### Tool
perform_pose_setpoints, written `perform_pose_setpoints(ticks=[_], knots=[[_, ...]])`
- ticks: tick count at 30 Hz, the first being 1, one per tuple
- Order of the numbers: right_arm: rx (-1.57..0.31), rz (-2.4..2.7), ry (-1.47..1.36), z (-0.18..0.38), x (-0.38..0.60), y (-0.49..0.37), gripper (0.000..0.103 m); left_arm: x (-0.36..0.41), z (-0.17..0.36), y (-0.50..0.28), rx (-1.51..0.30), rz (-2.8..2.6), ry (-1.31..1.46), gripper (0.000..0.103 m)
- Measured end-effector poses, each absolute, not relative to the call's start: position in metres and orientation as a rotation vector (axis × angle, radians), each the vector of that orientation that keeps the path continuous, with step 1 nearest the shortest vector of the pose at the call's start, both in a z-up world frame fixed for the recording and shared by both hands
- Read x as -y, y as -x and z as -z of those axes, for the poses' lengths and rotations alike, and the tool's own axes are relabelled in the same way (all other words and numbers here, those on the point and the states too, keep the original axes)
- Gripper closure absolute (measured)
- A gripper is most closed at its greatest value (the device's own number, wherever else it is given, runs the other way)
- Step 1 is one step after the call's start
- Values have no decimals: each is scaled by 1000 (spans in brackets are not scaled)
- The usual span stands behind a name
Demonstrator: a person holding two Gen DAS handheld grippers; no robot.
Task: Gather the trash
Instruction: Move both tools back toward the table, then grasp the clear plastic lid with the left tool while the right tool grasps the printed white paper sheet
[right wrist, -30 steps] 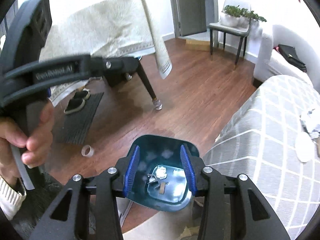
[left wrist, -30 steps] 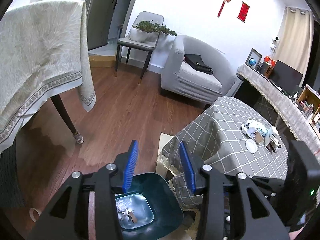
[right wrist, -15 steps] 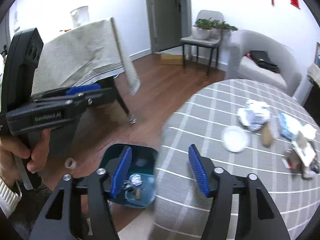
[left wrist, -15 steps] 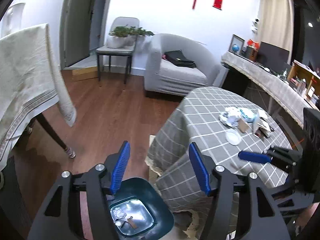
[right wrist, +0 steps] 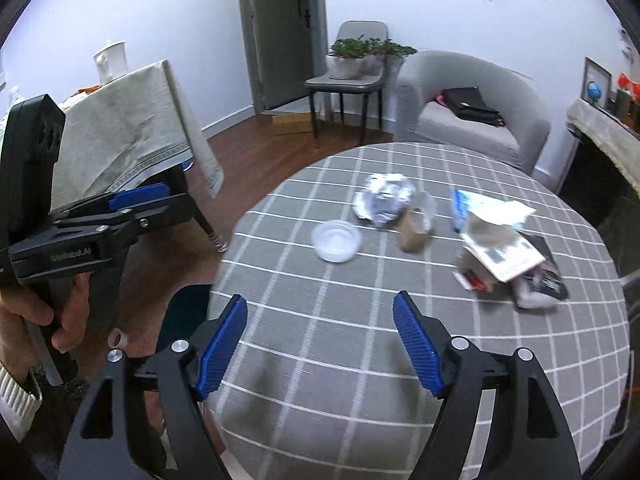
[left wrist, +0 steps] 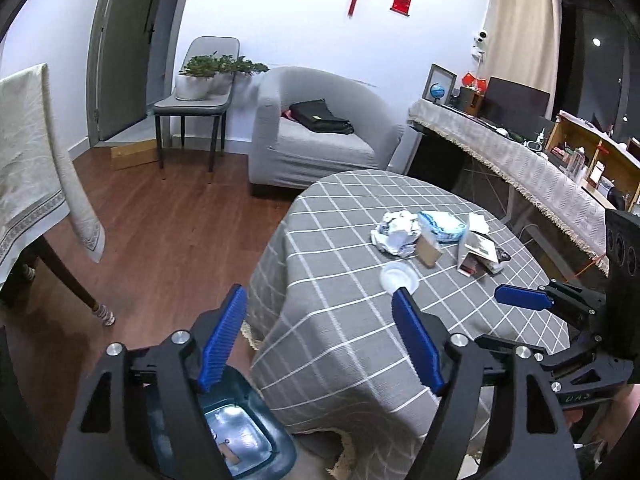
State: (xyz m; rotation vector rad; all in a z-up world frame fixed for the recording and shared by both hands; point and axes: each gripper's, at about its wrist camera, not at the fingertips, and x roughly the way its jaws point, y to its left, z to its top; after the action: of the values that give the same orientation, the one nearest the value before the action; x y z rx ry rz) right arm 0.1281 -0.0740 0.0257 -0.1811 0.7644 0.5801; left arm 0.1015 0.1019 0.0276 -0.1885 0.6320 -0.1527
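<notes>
- The left tool [left wrist: 318, 336] hangs over the near edge of the round tabletop [left wrist: 344, 344], which is covered in a grey checked cloth. Its blue pads stand wide apart, its jaws have just been opening, and nothing is between them.
- The right tool [right wrist: 320, 338] points down at the same tabletop, also spread wide and just opened, with only bare cloth between the pads.
- A dark teal bin [left wrist: 240, 432] stands on the wooden floor just beside the tabletop, under the left tool's left finger. A few scraps lie in its bottom.
- The trash sits toward the far side of the tabletop, well ahead of both tools: a crumpled foil wad [right wrist: 384, 198], a clear round lid [right wrist: 337, 241], a small brown paper cup [right wrist: 414, 228], a blue-and-white packet [right wrist: 466, 204], and a heap of torn paper packaging [right wrist: 504, 256].
- The lid lies nearest the tools, apart from the rest.
- A hand [right wrist: 44, 312] grips the left tool's handle at the left of the right wrist view.
</notes>
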Motion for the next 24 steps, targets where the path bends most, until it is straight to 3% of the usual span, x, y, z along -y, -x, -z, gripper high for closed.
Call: perform_pose_setpoints(ticks=[10, 24], knots=[[-721, -549, 203, -42, 121, -139, 15, -60, -18, -121, -659, 206, 119, 13], [-723, -573, 170, -61, 178, -197, 11, -11, 15, -167, -766, 261, 0, 11]])
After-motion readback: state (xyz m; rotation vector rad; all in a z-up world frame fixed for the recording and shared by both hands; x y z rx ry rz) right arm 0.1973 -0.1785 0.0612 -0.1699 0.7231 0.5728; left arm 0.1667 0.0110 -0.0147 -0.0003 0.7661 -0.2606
